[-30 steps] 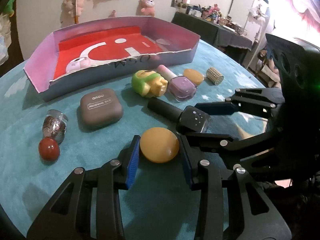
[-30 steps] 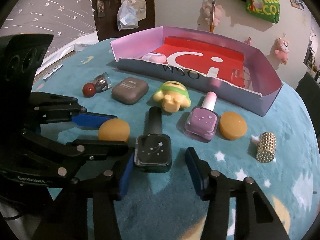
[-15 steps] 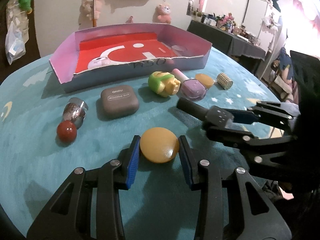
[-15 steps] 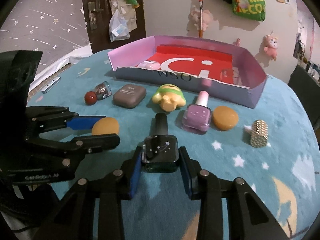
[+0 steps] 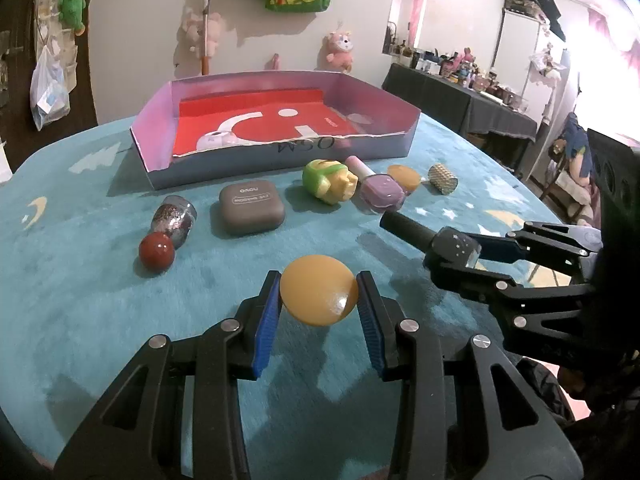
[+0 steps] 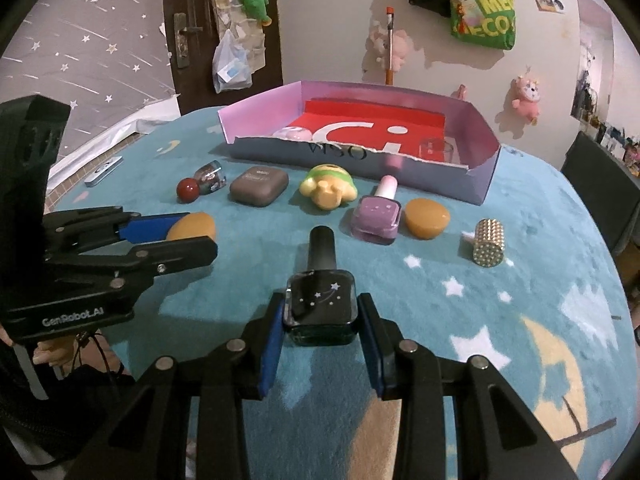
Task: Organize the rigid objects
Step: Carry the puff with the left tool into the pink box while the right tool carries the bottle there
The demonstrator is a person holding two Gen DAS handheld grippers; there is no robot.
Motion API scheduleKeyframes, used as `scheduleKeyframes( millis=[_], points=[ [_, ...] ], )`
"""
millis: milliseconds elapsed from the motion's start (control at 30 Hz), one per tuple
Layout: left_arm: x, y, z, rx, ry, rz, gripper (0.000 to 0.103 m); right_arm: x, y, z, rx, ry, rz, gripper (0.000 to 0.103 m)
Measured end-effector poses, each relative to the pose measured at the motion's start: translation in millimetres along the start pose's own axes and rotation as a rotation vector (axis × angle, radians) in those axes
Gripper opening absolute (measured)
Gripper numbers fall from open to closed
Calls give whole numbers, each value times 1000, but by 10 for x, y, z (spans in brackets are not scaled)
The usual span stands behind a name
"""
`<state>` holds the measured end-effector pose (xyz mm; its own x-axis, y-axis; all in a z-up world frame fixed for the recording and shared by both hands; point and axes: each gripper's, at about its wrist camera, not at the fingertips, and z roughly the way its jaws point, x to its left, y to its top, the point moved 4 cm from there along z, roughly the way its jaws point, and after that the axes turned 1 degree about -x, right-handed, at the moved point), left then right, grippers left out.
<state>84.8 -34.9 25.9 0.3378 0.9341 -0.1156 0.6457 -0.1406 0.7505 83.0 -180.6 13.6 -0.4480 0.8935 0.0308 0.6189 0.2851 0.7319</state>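
My left gripper is shut on a round orange disc, its blue pads against both sides; the disc also shows at the left of the right wrist view. Pressed between the pads of my right gripper is a black nail polish bottle with stars, cap pointing away; it is shut on it. The same black bottle appears at the right of the left wrist view. A lilac cardboard box with a red floor stands at the far side of the teal cloth.
Between me and the box lie a red ball, a glittery bottle, a grey earbud case, a green-yellow toy, a purple nail polish, a second orange disc and a studded cylinder. A clear glass sits inside the box.
My right gripper's jaws have shut on the black bottle. Both grippers have drawn back from the row of objects toward the near edge, each carrying its object.
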Motion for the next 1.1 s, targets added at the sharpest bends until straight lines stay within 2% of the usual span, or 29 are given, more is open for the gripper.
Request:
scheduleKeyframes(
  millis=[1100],
  points=[
    [-36,-12,18,-2,-5,4,35,-45,-3,50,4,2,17,38]
  ],
)
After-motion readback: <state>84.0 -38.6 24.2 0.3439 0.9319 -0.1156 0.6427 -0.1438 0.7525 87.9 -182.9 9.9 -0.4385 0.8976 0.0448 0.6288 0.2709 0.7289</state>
